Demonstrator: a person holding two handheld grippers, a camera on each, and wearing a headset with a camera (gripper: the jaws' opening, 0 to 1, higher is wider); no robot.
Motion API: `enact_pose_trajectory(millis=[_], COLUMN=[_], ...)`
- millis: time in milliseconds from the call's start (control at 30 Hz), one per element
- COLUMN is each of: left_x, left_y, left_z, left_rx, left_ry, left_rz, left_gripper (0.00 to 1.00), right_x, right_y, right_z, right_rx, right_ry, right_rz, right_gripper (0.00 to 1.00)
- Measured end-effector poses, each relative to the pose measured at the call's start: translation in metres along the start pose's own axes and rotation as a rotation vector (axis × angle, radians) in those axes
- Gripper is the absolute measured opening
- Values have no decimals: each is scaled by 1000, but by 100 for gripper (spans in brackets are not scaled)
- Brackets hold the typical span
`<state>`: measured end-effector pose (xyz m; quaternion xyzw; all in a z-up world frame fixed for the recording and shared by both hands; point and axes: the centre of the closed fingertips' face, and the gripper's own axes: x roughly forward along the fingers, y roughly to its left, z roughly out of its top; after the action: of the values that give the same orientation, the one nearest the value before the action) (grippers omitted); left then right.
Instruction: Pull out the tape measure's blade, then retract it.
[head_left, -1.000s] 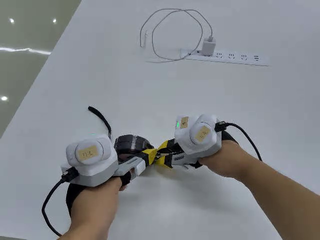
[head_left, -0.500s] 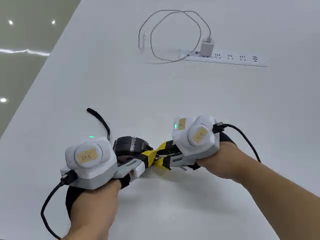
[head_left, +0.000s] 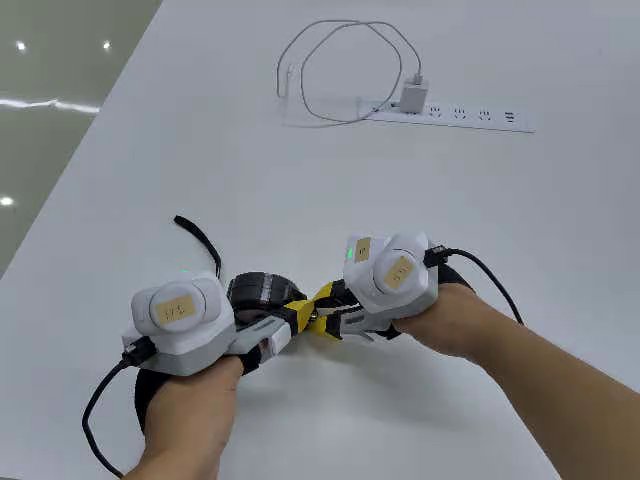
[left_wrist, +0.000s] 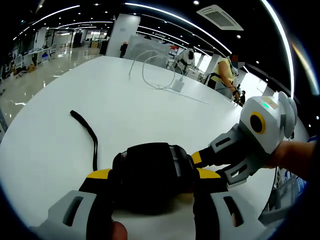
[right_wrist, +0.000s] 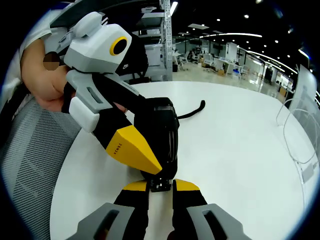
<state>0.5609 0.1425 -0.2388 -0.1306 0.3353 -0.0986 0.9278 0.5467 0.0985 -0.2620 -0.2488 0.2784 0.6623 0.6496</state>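
The black tape measure (head_left: 262, 291) lies on the white table between the two grippers. My left gripper (left_wrist: 150, 181) is shut on its black case (left_wrist: 150, 172), yellow-tipped jaws on either side. From the right, my right gripper (right_wrist: 161, 186) is shut on the small black blade hook (right_wrist: 160, 185) at the case's mouth (right_wrist: 159, 145). Almost no blade shows. In the head view the left gripper (head_left: 290, 318) and the right gripper (head_left: 322, 312) nearly touch. The case's black wrist strap (head_left: 200, 240) trails off to the left on the table.
At the back of the white table (head_left: 450, 200) lies a white power strip (head_left: 455, 113) with a charger (head_left: 415, 97) and a looped white cable (head_left: 330, 70). The table's left edge (head_left: 90, 130) drops to a shiny floor. A grey mesh chair (right_wrist: 30, 165) is beside me.
Between the earlier frames and now both grippers and the tape measure stay together in the same grip; only a slight shift of the whole view.
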Motion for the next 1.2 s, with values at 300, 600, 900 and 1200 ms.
enact_pose_trajectory(millis=[300, 600, 900, 1200], left_x=[-2, -5, -7, -11], left_y=[1, 2, -2, -6], left_z=[2, 2, 5, 10], left_rx=[25, 43, 63, 121], left_ry=[-6, 4, -2, -12], left_rz=[-4, -12, -28, -50], left_gripper=[62, 63, 65, 67], right_x=[-4, -14, -21, -31], right_y=[-3, -7, -9, -7], right_z=[0, -3, -3, -2], right_rx=[13, 34, 62, 80], right_ry=[-5, -11, -23, -35], right_rz=[-15, -52, -80, -107], right_gripper=[17, 23, 28, 32])
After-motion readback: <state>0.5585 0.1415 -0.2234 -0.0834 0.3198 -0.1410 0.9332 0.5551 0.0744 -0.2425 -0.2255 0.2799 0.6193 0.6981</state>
